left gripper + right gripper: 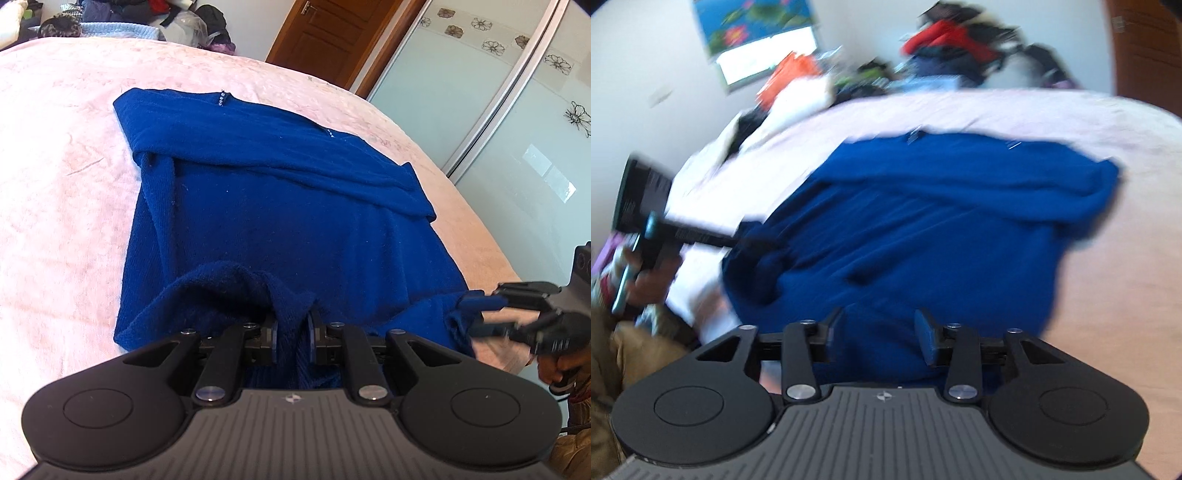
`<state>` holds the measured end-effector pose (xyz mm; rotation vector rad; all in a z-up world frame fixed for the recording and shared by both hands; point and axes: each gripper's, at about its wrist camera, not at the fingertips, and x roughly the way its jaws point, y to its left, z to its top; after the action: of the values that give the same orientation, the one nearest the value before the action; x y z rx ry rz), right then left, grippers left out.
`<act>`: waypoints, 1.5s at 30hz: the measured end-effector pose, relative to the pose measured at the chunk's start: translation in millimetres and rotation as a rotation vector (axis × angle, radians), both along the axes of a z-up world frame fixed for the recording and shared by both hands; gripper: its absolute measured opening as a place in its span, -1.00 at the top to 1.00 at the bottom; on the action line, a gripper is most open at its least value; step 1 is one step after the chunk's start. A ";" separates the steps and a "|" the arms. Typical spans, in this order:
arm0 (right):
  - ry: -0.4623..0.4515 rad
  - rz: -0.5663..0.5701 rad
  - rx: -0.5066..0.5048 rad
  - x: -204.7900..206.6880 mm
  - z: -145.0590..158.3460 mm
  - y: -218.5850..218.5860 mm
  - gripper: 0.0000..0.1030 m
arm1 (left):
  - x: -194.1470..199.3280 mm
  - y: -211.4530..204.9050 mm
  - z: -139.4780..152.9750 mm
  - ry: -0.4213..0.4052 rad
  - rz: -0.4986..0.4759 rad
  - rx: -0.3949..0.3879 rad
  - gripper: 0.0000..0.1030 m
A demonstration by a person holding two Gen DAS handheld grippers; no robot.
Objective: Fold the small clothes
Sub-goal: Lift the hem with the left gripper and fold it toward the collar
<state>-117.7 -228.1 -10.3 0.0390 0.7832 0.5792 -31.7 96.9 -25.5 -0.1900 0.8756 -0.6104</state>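
- The blue sweater (280, 192) lies spread on the pink bedspread (62, 192), sleeves folded across its body.
- The left gripper (293, 338) is clamped on a bunched fold of the sweater's near hem.
- The right gripper (877, 339) has its jaws parted over the hem (this view is blurred), pinching nothing.

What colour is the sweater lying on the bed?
Deep royal blue sweater, clearest in the left wrist view.
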 end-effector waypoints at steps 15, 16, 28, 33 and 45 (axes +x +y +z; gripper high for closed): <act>-0.102 -0.116 0.130 -21.6 20.0 -29.5 0.69 | -22.2 -6.8 23.0 -0.161 0.052 0.063 0.73; -0.118 -0.137 0.172 -21.3 23.6 -36.1 0.69 | -26.0 -7.5 28.6 -0.189 0.054 0.065 0.73; -0.357 -0.249 0.372 -25.4 73.3 -62.1 0.68 | -25.0 4.2 90.1 -0.357 0.147 -0.062 0.73; -0.282 -0.332 0.388 -4.7 57.6 -70.9 0.68 | -8.5 2.0 82.1 -0.296 0.168 -0.038 0.73; -0.378 -0.426 0.422 50.6 71.1 -80.8 0.68 | 50.5 -17.8 107.2 -0.332 0.157 -0.035 0.73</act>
<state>-67.2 -308.9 60.8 0.4615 0.2601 0.3212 18.8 79.2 81.6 -0.1811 0.5246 -0.4925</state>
